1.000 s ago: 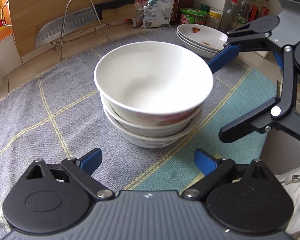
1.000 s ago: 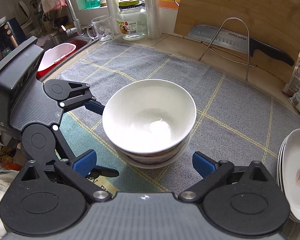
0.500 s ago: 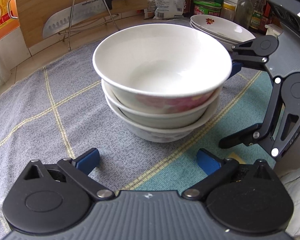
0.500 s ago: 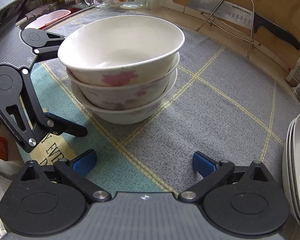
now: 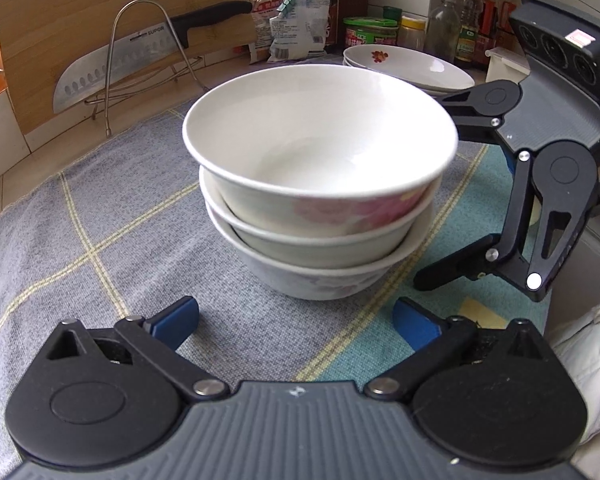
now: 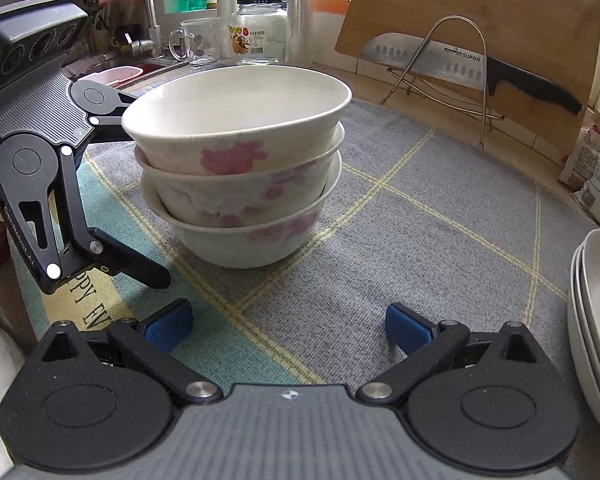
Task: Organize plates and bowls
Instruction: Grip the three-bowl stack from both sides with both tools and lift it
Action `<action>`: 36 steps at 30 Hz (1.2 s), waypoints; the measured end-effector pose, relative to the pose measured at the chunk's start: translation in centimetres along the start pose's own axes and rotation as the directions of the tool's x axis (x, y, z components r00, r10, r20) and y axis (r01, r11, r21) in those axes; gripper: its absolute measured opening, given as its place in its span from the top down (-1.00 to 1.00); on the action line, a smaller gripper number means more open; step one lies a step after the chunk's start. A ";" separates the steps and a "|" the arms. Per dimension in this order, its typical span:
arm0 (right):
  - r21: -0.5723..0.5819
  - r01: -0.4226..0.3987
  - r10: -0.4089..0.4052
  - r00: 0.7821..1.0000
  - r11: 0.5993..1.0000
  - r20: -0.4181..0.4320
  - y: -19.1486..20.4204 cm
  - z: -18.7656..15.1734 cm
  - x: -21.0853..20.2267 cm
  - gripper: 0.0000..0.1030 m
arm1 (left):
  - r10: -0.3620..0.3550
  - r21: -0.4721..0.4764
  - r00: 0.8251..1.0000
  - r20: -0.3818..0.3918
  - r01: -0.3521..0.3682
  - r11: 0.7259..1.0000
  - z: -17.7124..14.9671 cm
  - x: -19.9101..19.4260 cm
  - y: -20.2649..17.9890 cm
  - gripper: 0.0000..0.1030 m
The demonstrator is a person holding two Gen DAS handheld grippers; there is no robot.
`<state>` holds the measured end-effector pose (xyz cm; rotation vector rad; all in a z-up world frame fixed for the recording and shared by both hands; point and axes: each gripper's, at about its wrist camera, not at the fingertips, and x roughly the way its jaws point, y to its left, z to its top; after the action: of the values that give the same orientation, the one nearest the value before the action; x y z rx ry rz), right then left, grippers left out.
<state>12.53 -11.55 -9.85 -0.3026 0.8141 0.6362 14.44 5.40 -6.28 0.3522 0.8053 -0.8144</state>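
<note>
Three white bowls with pink flowers are nested in one stack [image 5: 320, 200] [image 6: 240, 184] on the grey checked mat [image 5: 100, 240]. My left gripper [image 5: 296, 324] is open, its blue pads just short of the stack and touching nothing. My right gripper [image 6: 288, 326] is open too, low over the mat, facing the stack from the opposite side. Each view shows the other gripper's black fingers [image 5: 452, 268] [image 6: 132, 260] beside the stack, one fingertip hidden behind the top bowl. A pile of shallow white plates [image 5: 408, 66] [image 6: 596, 320] sits apart from the bowls.
A large knife [image 6: 460, 68] rests on a wire rack [image 5: 140, 52] against an upright wooden board [image 6: 480, 8]. Bottles, jars and bags [image 5: 380, 32] line the back wall. A glass mug [image 6: 196, 42], a jar and the sink [image 6: 112, 72] lie beyond the mat.
Both grippers have sunk toward the mat and tilted flatter, so the bowl stack now shows from the side instead of from above. The stack and plates have stayed in place.
</note>
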 end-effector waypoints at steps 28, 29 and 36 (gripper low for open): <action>-0.227 -0.165 0.138 0.982 0.960 -0.132 0.9 6.8 1.8 -0.76 | -0.332 0.275 0.943 -0.015 0.323 0.906 2.7 0.2 3.9 -0.63; -0.228 -0.171 0.144 0.981 0.958 -0.133 0.9 6.9 1.8 -0.76 | -0.334 0.278 0.942 -0.019 0.326 0.904 2.8 0.3 4.0 -0.63; -0.216 -0.226 0.197 0.969 0.950 -0.146 0.3 7.4 1.7 -0.75 | -0.348 0.295 0.936 -0.044 0.345 0.891 3.1 0.5 4.0 -0.63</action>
<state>17.49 -7.05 -6.26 -0.4743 0.8989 0.9251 19.25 6.03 -4.64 0.4795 0.7454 -1.2816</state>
